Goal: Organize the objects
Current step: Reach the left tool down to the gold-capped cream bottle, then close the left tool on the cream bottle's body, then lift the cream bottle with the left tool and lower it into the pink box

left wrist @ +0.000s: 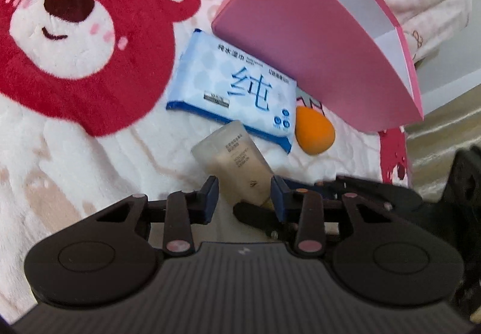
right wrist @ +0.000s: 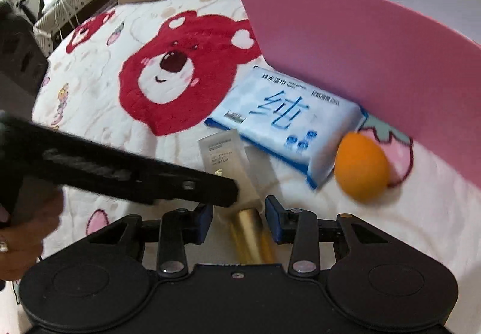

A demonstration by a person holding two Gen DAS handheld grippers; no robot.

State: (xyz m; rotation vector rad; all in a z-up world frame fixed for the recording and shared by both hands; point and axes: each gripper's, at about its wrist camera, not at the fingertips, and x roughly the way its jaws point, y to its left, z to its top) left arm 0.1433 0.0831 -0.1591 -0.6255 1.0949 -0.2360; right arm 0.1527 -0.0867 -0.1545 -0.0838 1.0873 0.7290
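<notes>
Bear-print blanket point(left wrist: 75, 129) carries wipes point(left wrist: 234, 93), an orange sponge point(left wrist: 314, 134) and a pink box point(left wrist: 315, 42). Left gripper point(left wrist: 244, 192) clamps the tube's body point(left wrist: 231, 159); right gripper point(right wrist: 239, 215) straddles its gold cap point(right wrist: 251, 235), contact unclear, probably steadying it for boxing.
</notes>
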